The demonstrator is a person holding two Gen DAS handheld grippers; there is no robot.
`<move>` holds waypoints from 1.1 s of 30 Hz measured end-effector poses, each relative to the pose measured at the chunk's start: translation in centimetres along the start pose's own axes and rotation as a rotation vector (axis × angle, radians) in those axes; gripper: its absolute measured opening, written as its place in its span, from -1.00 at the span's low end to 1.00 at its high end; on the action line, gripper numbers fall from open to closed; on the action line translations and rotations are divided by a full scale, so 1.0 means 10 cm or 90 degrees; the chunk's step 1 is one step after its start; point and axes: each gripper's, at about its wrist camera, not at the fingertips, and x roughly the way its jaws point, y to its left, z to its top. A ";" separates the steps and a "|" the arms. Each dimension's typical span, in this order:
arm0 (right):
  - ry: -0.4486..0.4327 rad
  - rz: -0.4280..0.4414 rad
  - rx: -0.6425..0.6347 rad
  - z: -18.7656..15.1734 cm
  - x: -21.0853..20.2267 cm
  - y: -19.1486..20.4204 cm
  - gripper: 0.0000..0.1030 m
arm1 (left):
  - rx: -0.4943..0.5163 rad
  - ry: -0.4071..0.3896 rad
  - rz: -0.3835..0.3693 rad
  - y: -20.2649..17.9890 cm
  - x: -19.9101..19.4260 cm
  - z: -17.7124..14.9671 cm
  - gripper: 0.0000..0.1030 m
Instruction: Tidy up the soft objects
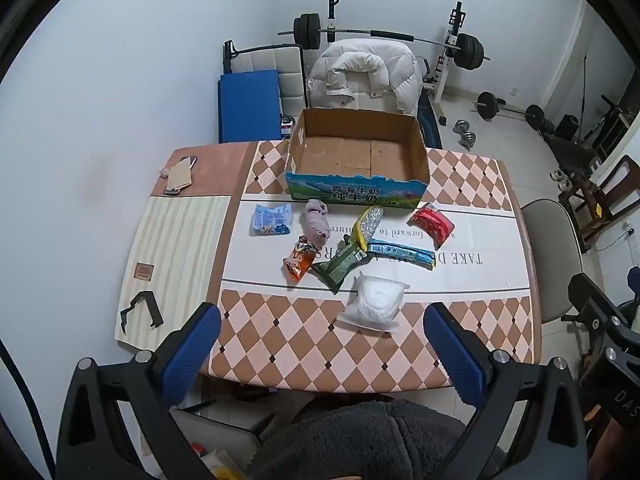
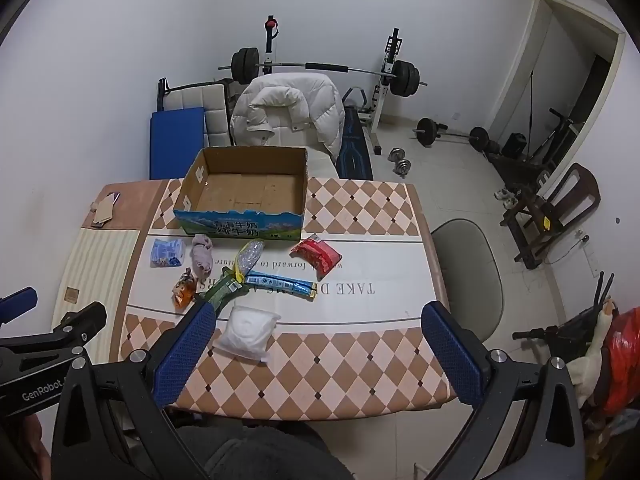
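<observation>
Waiting to start: cardboard box empty, nothing packed yet
Soft packets, white pouch nearest, lie before the box; left gripper and right gripper hover with fingers spread, holding nothing

Green packet: near end covered by right gripper's left finger in right wrist view. Phone: mostly hidden under cardboard scrap. Left gripper: cut off at frame's left edge, fingertips not seen there. Small print on blue strip packet: too small to be read. Chair behind box: hidden under white jacket.
</observation>
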 end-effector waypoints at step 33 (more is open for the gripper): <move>-0.030 -0.004 0.008 0.04 -0.15 0.02 1.00 | -0.009 -0.039 -0.005 0.08 -0.21 -0.01 1.00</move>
